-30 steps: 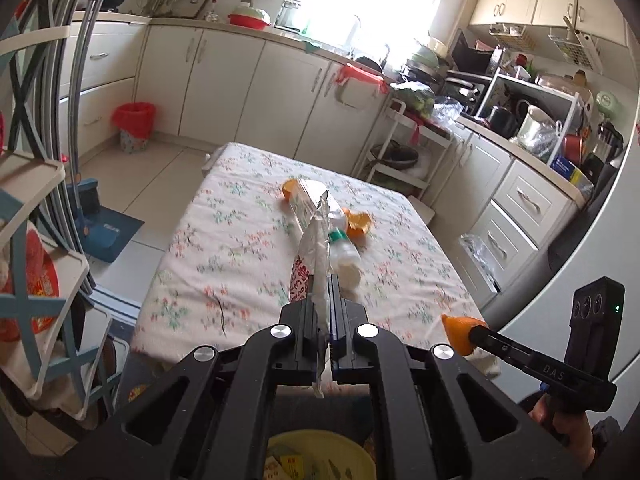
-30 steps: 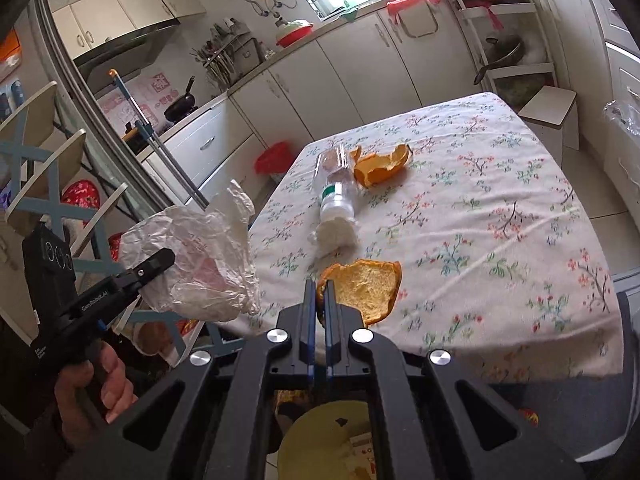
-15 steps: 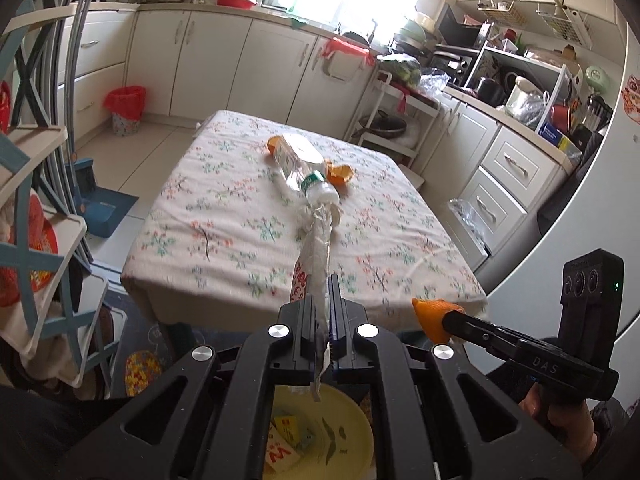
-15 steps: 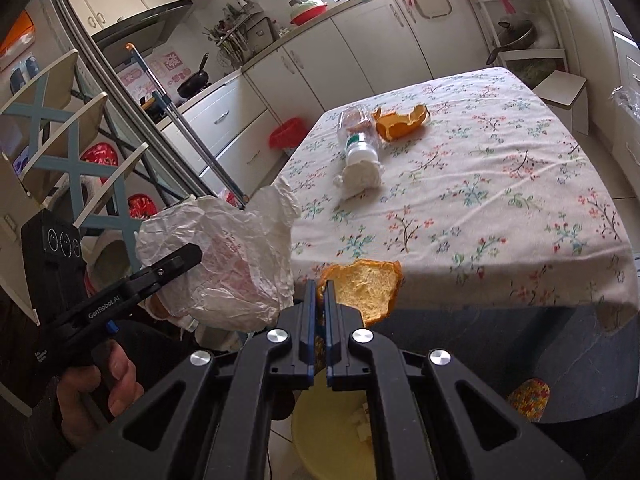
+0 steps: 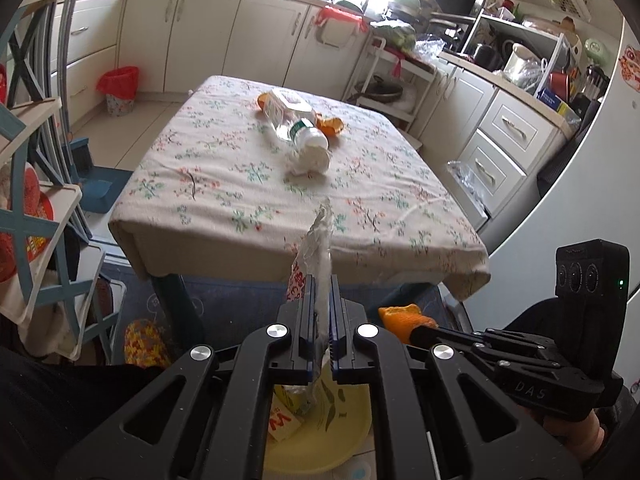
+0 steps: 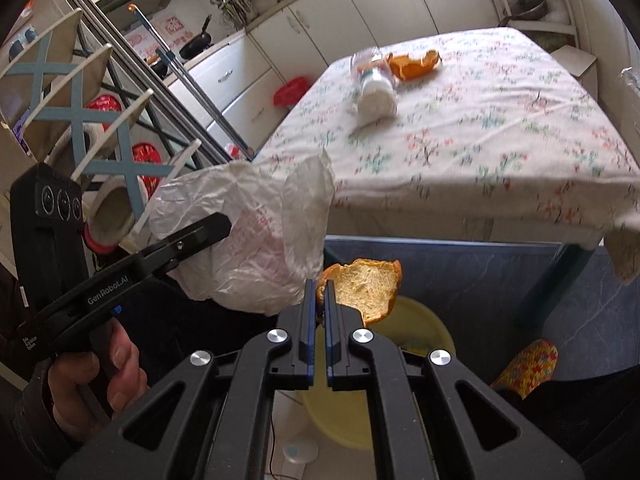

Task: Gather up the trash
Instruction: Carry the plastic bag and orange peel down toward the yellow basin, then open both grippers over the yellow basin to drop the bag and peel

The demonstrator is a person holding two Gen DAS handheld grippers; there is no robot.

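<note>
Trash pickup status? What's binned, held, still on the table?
Binned: some wrappers already in the yellow bin. Held above it: left hand-held gripper clamps a plastic bag, right hand-held gripper an orange peel. Left on the table: bottle, crumpled tissue, more peel.

the table (image 5: 248, 184) stands ahead at 12 o'clock. on it, toward the far side, a bottle (image 5: 294, 120) lies on its side, with a tissue wad (image 5: 308, 160) touching its near end and peel (image 5: 330, 126) just beside it at 3 o'clock. below the near table edge, at 6 o'clock, a bin (image 6: 416, 328) sits on the floor. a bag (image 6: 248, 240) hangs above it at 9 o'clock of a peel piece (image 6: 366, 286). a slipper (image 6: 524, 368) lies at 3 o'clock of the bin.
</note>
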